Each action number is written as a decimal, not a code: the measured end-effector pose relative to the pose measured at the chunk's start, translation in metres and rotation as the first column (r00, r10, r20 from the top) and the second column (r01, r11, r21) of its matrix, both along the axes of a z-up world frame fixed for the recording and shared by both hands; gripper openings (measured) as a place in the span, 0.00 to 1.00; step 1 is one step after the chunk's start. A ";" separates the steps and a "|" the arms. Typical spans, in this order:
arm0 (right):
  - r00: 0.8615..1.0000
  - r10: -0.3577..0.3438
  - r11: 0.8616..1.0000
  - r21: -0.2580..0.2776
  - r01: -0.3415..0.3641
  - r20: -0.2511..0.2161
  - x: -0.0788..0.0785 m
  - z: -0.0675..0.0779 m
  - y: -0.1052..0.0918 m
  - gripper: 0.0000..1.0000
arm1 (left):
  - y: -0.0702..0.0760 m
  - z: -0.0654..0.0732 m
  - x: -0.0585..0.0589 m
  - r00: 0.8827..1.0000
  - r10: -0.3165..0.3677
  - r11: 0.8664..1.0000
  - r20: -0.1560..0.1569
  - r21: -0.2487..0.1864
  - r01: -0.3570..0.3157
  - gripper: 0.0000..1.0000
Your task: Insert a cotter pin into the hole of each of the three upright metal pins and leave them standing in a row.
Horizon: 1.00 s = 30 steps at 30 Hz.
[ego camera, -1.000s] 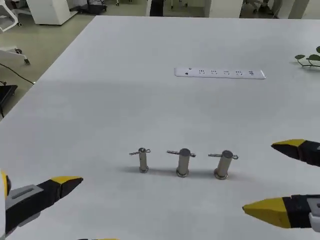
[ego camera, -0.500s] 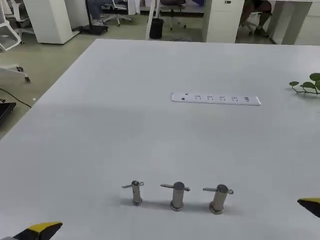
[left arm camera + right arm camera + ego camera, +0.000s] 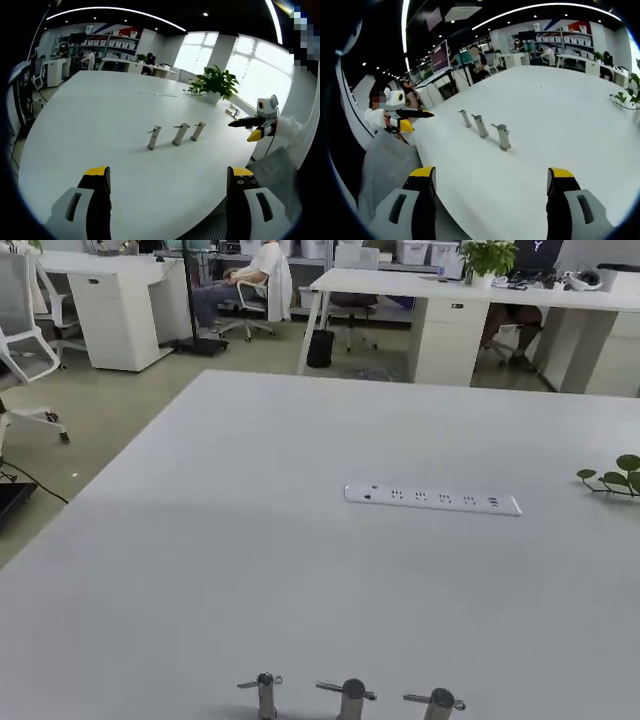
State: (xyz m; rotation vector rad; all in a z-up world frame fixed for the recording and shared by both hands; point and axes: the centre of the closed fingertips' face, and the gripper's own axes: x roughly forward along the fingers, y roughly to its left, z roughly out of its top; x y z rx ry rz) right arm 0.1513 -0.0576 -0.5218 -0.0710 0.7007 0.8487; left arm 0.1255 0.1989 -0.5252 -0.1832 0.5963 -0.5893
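Observation:
Three upright metal pins stand in a row on the white table (image 3: 300,570): the left pin (image 3: 265,692), the middle pin (image 3: 351,698) and the right pin (image 3: 438,703). A cotter pin crosses the top of each. In the left gripper view the row (image 3: 180,134) stands well ahead of my left gripper (image 3: 168,175), which is open and holds nothing. My right gripper (image 3: 491,175) is also open and holds nothing, and it too is held back from the row (image 3: 481,125). Each gripper shows in the other's view, the right gripper (image 3: 252,127) and the left gripper (image 3: 405,117), both off the table's near edge.
A white power strip (image 3: 432,500) lies farther back on the table. A small leafy plant (image 3: 612,478) sits at the right edge. Desks, chairs and a seated person (image 3: 245,285) are beyond the table. The table's near edge (image 3: 200,215) runs just ahead of the left gripper.
The head camera has tilted up, so the row of pins now sits at the picture's bottom edge, and both grippers have slid out past that edge. The pins stand as before.

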 end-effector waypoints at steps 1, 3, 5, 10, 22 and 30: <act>1.000 -0.005 1.000 0.001 0.005 0.005 0.003 0.001 -0.003 0.90 | 0.001 0.001 0.001 1.000 0.000 1.000 0.001 0.002 0.000 0.96; 1.000 -0.010 1.000 0.004 0.010 0.005 0.005 0.002 -0.004 0.90 | 0.002 0.002 0.001 1.000 -0.008 1.000 0.002 0.013 0.008 0.96; 1.000 -0.008 1.000 -0.005 0.008 0.007 0.006 0.003 -0.006 0.90 | 0.004 0.005 0.002 1.000 -0.016 0.999 0.011 0.029 0.016 0.96; 1.000 -0.015 1.000 -0.006 0.015 0.023 0.004 0.011 -0.006 0.90 | 0.006 0.018 0.003 0.999 -0.007 1.000 0.045 0.010 0.007 0.94; 0.999 -0.048 0.998 -0.035 0.049 0.022 -0.019 0.017 -0.009 0.90 | 0.006 0.019 -0.019 0.998 -0.019 1.000 0.052 0.014 0.019 0.93; 0.999 -0.038 0.997 -0.064 0.038 0.003 -0.032 0.014 -0.007 0.90 | 0.007 0.014 -0.038 0.999 -0.002 1.000 0.044 0.016 0.001 0.93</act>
